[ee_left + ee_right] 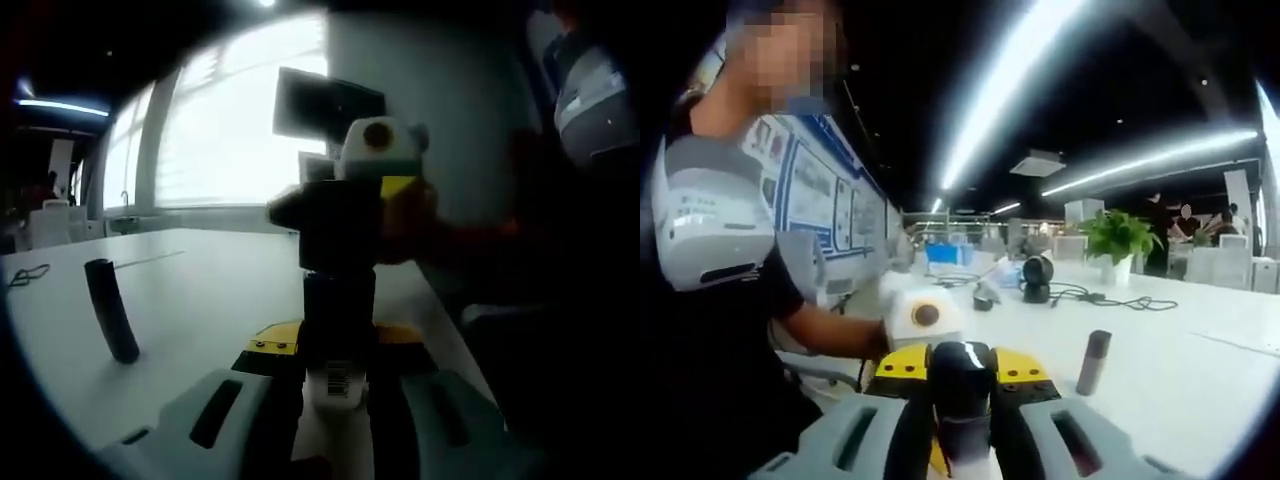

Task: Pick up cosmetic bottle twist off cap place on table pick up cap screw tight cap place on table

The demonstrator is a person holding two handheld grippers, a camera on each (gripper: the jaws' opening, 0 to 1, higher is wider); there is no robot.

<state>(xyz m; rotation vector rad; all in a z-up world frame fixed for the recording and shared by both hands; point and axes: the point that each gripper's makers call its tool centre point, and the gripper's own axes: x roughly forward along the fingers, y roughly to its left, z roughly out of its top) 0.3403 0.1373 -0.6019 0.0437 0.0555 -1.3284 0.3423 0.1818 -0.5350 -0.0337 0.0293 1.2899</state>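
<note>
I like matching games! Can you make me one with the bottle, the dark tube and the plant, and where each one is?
Things:
1. bottle
2. dark tube
3. plant

Places:
A. in a white pot
B. standing alone on the table
C. gripped in the left tongs

Pairs: 1-C, 2-B, 3-A

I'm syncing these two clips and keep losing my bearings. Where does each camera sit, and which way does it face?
Left gripper view: rides the left tongs, facing bright windows; the right tongs grip the bottle from the far end.
Right gripper view: rides the right tongs, facing the person's torso and the office.
Shared: the bottle, white table, upright dark tube.
</note>
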